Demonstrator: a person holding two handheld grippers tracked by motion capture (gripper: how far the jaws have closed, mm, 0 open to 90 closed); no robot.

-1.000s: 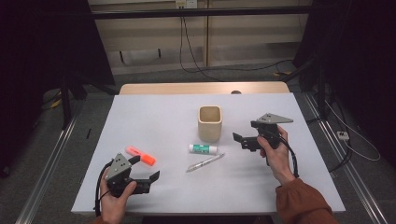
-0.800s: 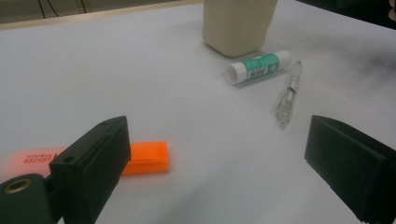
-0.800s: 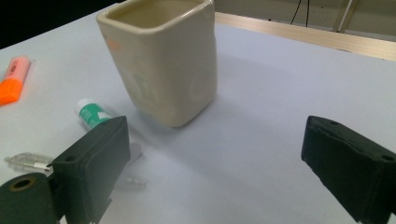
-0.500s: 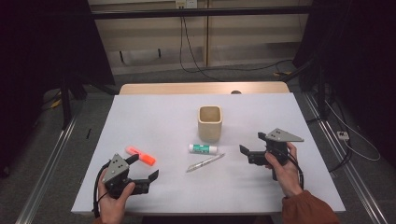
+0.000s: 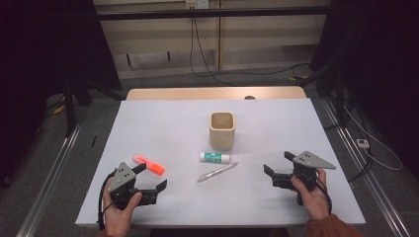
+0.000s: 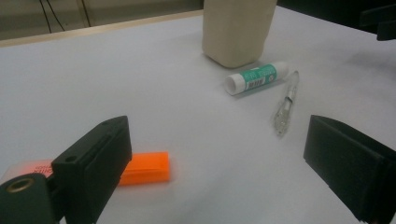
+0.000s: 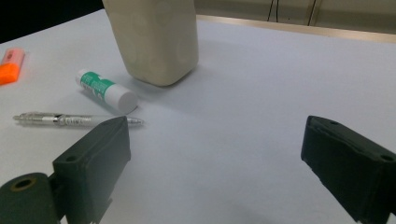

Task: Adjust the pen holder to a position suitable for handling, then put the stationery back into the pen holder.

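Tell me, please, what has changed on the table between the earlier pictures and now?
The right gripper came back from beside the beige cup toward the person's edge of the table, lower and a little to the right, its fingers open and empty. Nothing was taken hold of or let go. The left gripper, the orange highlighter, the glue stick and the pen stayed as they were.

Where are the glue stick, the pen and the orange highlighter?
glue stick (image 5: pixel 215 157), high view, middle of its green label.
pen (image 5: pixel 217 172), high view, middle of its clear barrel.
orange highlighter (image 5: pixel 149 165), high view, middle of its body.
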